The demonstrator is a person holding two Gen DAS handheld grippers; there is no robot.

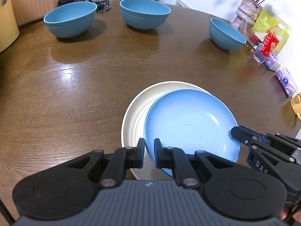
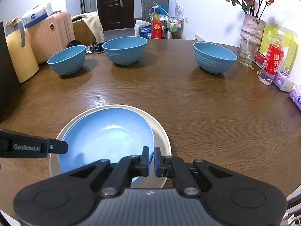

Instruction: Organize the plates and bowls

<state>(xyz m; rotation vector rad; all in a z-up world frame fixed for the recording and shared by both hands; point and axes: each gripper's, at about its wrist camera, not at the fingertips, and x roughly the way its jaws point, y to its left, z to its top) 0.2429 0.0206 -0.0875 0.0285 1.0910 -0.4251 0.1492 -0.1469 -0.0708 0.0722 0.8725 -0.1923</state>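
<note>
Bare table (image 2: 188, 101) lies open between stacked plates (image 2: 112, 131) and three bowls (image 2: 125, 50).

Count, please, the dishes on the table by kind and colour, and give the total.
Blue bowls: 3
Blue plates: 1
White plates: 1, under the blue plate
Total: 5 dishes

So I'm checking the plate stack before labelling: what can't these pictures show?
- Near rims of blue plate and white plate: behind the left gripper in left view, right gripper in right view.
- Plates between them: not visible.
- Bottle label: too small.
</note>
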